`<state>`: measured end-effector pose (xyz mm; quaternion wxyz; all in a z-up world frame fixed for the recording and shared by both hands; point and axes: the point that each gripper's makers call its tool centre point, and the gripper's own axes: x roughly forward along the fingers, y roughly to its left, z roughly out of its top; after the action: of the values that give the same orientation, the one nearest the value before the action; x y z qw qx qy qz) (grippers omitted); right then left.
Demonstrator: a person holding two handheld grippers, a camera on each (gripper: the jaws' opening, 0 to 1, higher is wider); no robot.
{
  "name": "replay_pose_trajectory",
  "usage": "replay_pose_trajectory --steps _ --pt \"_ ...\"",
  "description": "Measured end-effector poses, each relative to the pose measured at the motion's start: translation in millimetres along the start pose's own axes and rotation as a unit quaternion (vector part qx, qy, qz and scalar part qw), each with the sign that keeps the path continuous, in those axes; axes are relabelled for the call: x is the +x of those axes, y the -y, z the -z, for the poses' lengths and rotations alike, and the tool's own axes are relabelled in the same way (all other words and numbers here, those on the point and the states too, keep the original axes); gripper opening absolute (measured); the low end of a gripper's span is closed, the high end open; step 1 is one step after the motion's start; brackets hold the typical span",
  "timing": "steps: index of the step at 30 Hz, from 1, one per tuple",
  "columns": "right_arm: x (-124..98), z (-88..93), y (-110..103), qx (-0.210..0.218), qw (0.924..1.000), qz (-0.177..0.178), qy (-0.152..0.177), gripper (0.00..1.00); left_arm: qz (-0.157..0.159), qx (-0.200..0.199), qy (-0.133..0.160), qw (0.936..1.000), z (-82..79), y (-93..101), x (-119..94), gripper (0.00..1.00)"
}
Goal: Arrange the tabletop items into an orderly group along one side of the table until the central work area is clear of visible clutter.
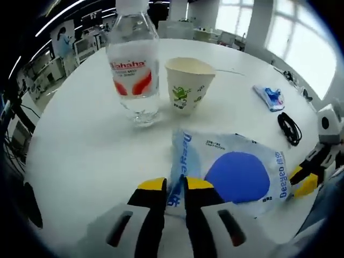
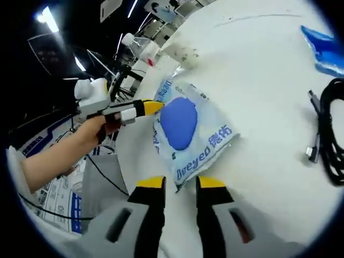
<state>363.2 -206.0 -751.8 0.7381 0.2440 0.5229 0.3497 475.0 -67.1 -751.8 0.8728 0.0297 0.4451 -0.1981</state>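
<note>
Left gripper [image 1: 174, 185] pinches the wipes pack [image 1: 231, 172] at lower centre; right gripper [image 2: 180, 183] stands narrowly open beside its edge. Bottle [image 1: 133, 64] and cup [image 1: 188, 83] stand grouped upper left; cable [image 1: 289, 128] and blue packet [image 1: 270, 97] lie scattered, so little seems done.

White round table [image 1: 80, 156]; bright windows [image 1: 301, 37] ahead right of the claw, ceiling strip lights [image 1: 59, 19] and desks [image 1: 80, 48] ahead left.
</note>
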Motion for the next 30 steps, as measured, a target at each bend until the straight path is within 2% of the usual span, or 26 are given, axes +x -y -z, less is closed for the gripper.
replay_pose_trajectory --steps 2,4,5,8,12,16,23,30 --pt "2 1.9 1 0.001 1.0000 0.002 0.003 0.10 0.001 -0.006 0.001 1.0000 4.5 4.5 -4 0.03" --pt "2 0.7 9 -0.031 0.9992 0.022 0.010 0.02 -0.005 -0.009 0.005 0.9999 8.4 7.1 -9 0.01" --pt "0 0.5 11 -0.036 0.9988 0.031 0.012 0.02 -0.009 -0.013 0.009 0.9998 11.0 7.9 -12 0.01" --pt "-6 -3.5 9 -0.026 0.9992 0.023 0.017 0.00 -0.015 -0.023 0.024 0.9993 12.6 9.9 -19 0.00" --pt "-20 -19.5 7 -0.044 0.9977 0.024 0.045 0.00 -0.015 -0.032 0.053 0.9980 7.7 15.1 -31 0.00" --pt "-40 -39.9 6 -0.060 0.9949 0.027 0.076 0.00 -0.007 -0.029 0.072 0.9970 -5.7 23.5 -38 0.00" --pt "-71 -66.5 14 -0.101 0.9864 0.062 0.115 0.00 0.008 -0.009 0.112 0.9937 -43.3 47.3 -38 0.00" --pt "-94 -81.4 30 -0.087 0.9828 0.085 0.139 0.00 0.028 0.014 0.125 0.9917 -71.0 67.5 -30 0.00"
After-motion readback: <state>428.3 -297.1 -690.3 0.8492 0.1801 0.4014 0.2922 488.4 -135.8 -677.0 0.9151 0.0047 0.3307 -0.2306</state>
